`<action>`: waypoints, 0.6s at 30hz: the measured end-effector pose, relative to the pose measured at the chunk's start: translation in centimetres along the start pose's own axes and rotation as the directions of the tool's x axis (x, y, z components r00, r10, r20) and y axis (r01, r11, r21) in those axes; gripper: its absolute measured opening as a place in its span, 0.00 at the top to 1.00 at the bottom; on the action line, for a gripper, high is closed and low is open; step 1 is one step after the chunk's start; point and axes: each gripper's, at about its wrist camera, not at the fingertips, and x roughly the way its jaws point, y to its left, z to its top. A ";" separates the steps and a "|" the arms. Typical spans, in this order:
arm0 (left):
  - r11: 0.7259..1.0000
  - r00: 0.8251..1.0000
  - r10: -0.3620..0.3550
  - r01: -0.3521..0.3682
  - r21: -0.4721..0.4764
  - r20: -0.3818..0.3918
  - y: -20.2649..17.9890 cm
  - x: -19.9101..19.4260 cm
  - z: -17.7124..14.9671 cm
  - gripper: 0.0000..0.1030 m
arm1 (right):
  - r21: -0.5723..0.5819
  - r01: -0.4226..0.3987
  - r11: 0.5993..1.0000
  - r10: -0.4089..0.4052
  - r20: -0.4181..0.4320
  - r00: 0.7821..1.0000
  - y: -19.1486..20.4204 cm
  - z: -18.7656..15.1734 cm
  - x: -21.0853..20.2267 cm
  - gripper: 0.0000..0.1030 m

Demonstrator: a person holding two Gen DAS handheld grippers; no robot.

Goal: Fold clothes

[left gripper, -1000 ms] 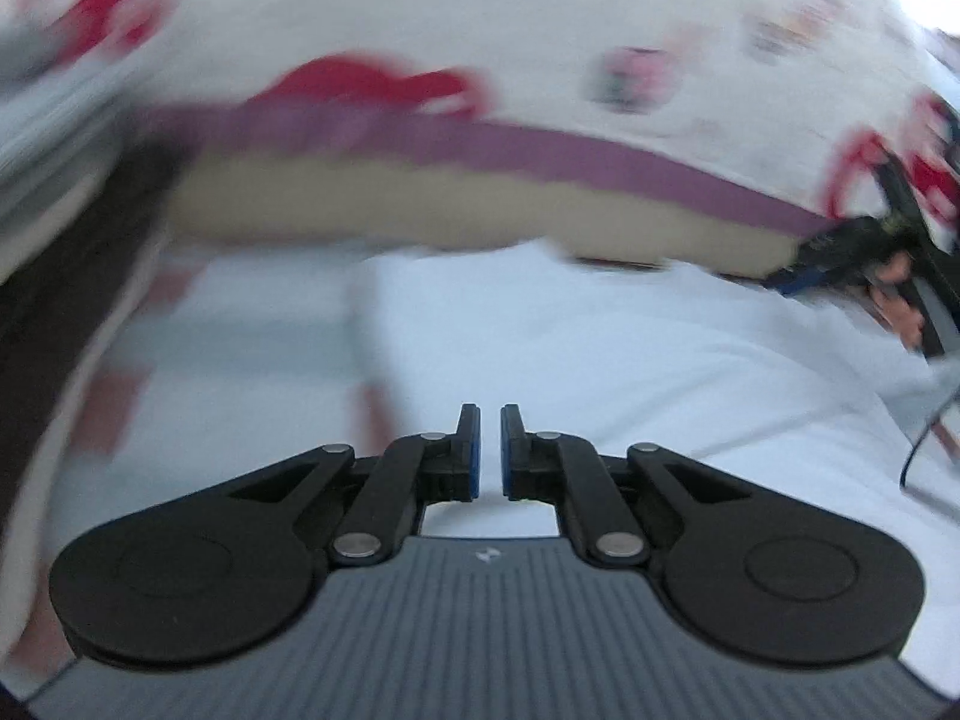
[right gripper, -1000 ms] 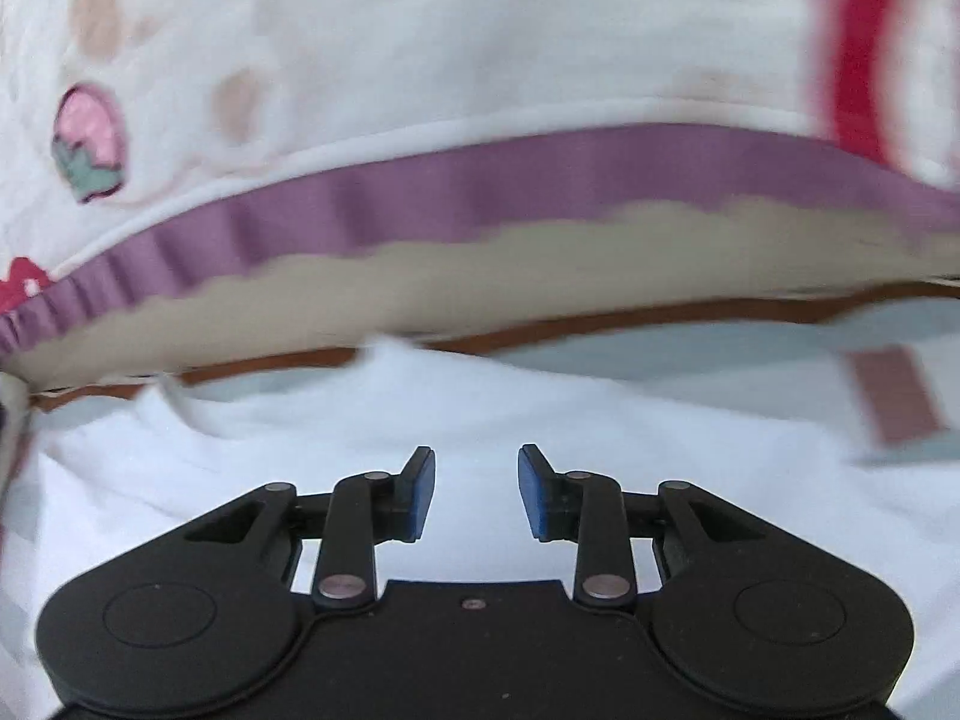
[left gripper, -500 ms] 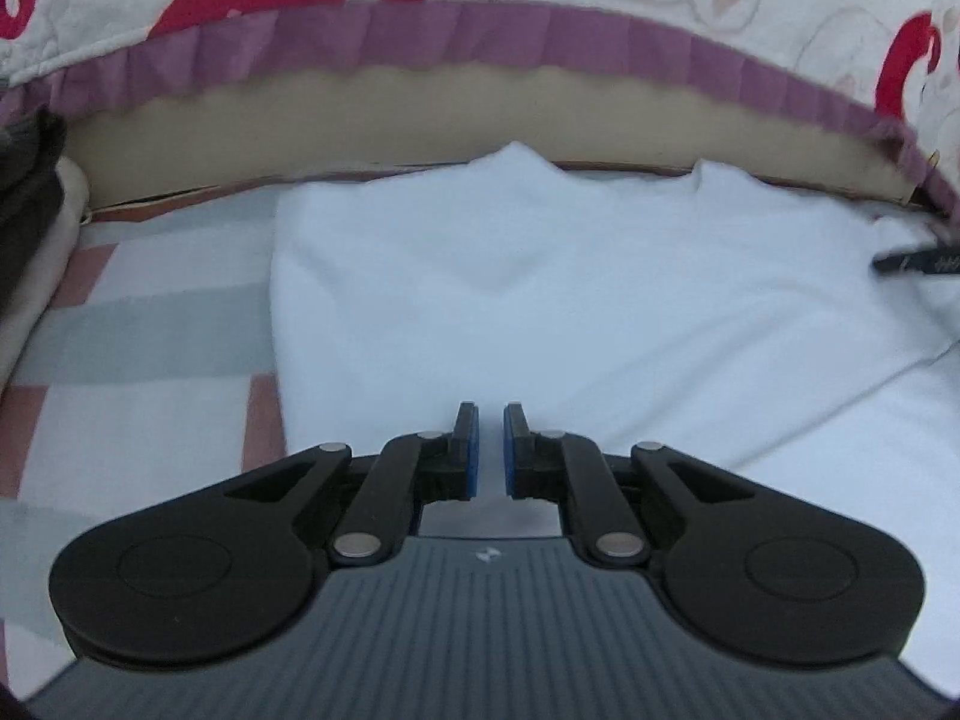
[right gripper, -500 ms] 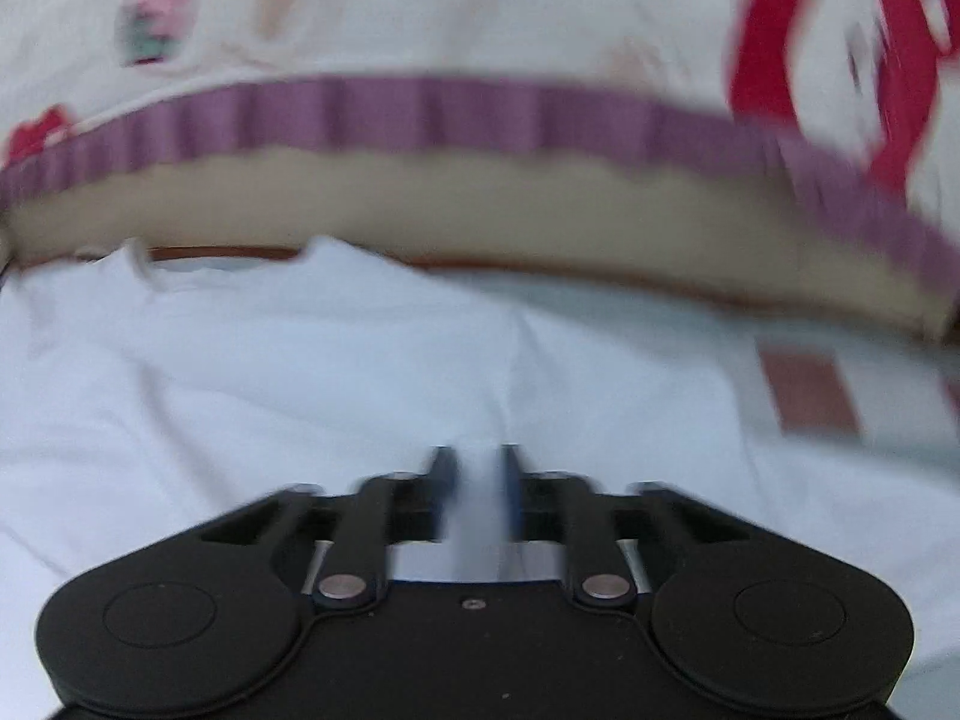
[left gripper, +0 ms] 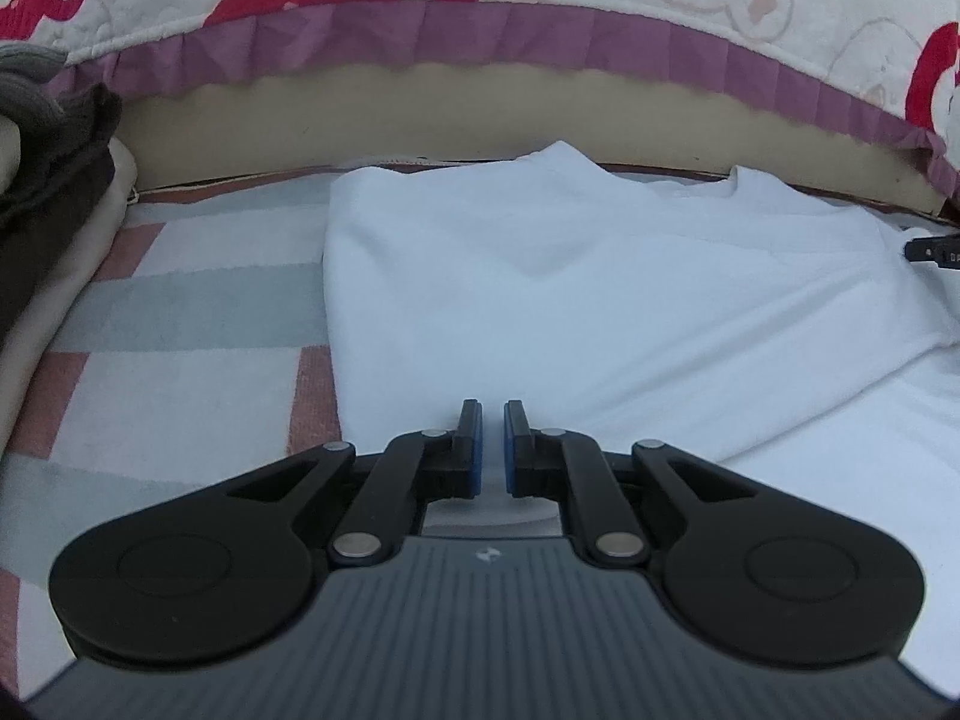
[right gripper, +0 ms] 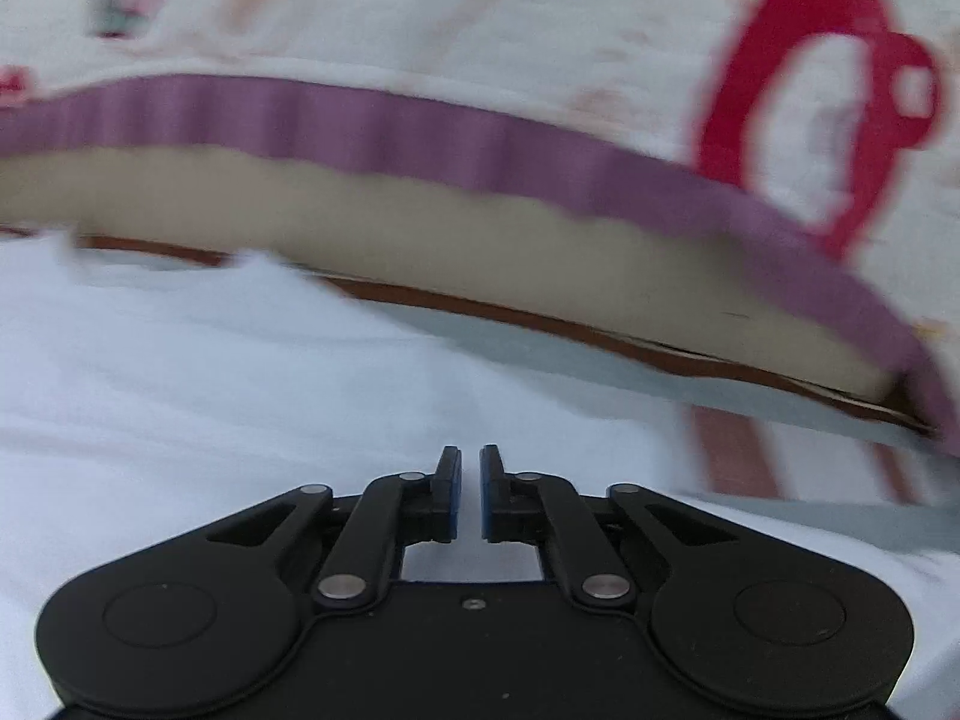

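Note:
A white garment (left gripper: 588, 300) lies spread on a checked blanket, with one layer folded over across its middle. In the left wrist view my left gripper (left gripper: 492, 420) is shut just above the garment's near left part, close to its left edge. I see no cloth bunched between its blue pads. The right wrist view is blurred. It shows the same white garment (right gripper: 240, 396) under my right gripper (right gripper: 471, 462), which is shut over the cloth's right part with only a thin slit between the pads. Whether either gripper pinches fabric is not visible.
The pastel checked blanket (left gripper: 180, 360) lies bare to the left. A cushion edge with a purple frill (left gripper: 480, 42) and a red-patterned cover rises behind. Dark and grey clothes (left gripper: 48, 168) are heaped at the far left. A black piece of the other tool (left gripper: 933, 252) shows at the right.
The right gripper has gone from open to shut and swung rightward over the cloth. The left gripper, shut throughout, dropped and settled; its blurred view is now sharp and the garment lies flat.

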 end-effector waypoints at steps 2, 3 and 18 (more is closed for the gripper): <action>1.000 1.000 0.003 -0.003 0.010 0.002 -0.1 -0.1 0.1 0.91 | 0.174 -0.094 0.980 0.095 0.003 0.995 -1.9 0.3 -1.3 0.94; 0.999 0.999 0.037 -0.037 0.003 0.012 -0.1 -0.3 0.3 0.91 | 0.232 -0.179 0.956 0.176 0.035 0.984 -1.9 0.3 -2.7 0.94; 1.000 0.999 0.015 -0.015 0.016 -0.046 -2.5 -0.5 0.4 0.80 | -0.154 -0.370 0.916 0.317 -0.286 0.904 7.6 -2.0 -4.5 0.70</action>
